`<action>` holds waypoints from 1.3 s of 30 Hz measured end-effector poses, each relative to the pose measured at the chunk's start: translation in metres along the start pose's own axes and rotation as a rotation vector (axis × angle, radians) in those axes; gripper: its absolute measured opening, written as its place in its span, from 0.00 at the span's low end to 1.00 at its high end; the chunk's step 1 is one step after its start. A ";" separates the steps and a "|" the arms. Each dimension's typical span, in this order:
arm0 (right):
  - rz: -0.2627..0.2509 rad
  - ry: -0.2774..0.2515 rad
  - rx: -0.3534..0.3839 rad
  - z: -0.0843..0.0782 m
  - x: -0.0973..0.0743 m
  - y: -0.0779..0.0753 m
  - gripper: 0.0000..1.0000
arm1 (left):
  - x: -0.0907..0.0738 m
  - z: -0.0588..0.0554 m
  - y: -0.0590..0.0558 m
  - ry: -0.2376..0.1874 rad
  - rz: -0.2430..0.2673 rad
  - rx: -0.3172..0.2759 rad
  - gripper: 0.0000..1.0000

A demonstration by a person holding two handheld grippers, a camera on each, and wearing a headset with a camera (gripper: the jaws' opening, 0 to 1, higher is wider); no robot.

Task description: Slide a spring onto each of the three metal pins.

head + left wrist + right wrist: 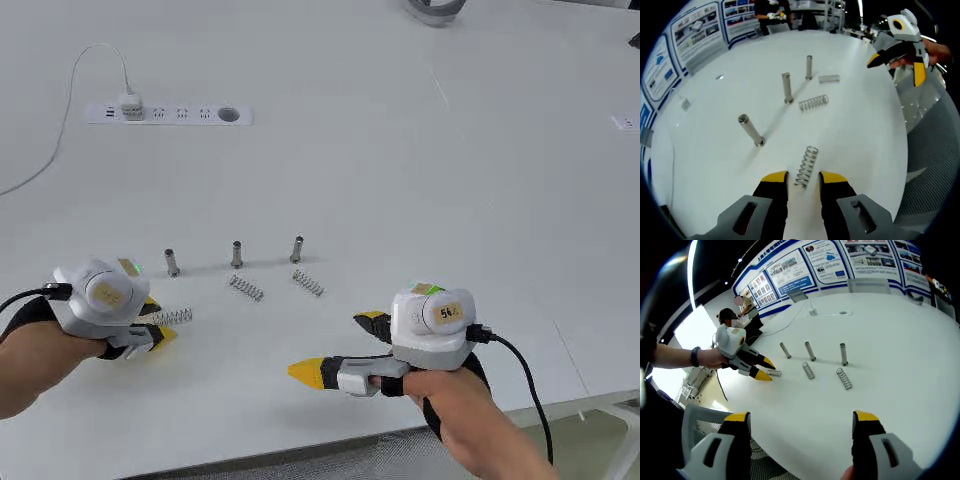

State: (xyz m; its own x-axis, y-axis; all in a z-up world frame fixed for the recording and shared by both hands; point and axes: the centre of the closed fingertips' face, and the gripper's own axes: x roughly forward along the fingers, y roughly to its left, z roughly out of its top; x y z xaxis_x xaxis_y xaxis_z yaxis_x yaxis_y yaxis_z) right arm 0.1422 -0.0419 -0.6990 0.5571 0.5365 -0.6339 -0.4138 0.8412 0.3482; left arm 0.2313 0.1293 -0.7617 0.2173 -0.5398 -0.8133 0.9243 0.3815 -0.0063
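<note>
My right gripper [338, 347] hangs nearest me on the right, just above the white workbench top [420, 190]. Its yellow-tipped jaws are spread wide with nothing between them.

My left gripper [803, 177] sits low at the near left. Its jaws are drawn in to a narrow gap around the near end of a small coiled steel spring [806, 167]. This left spring lies flat on the bench, pointing away from me. I can see a sliver of bench on either side of it, so as far as I can tell the jaws bracket it without pinching.

A little farther off, two more coiled steel springs lie loose on their sides, both slanted and apart from each other: the middle spring [245, 288] and the right spring [308, 283].

Just beyond them three short grey metal pins stand upright in a row across the bench: the left pin [172, 262], the middle pin [237, 254] and the right pin [297, 249]. Each shaft is bare. The middle spring lies just in front of the middle pin, the right spring just in front of the right pin, and the left spring nearer me than the left pin.

Far back on the left lies a long white power strip [168, 114] with a white plug in it. Its cable [70, 95] curls away to the left.
</note>
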 end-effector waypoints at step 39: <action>0.038 0.001 -0.009 0.002 0.004 0.015 0.83 | -0.029 -0.009 -0.026 -0.053 0.047 -0.245 0.10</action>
State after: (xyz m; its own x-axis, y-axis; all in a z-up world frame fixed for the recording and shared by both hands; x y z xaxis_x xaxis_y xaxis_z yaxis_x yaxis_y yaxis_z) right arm 0.1396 -0.0273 -0.6953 0.5400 0.5679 -0.6212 -0.4414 0.8195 0.3655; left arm 0.1977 0.1421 -0.7431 0.2801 -0.5537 -0.7842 0.8107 0.5739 -0.1156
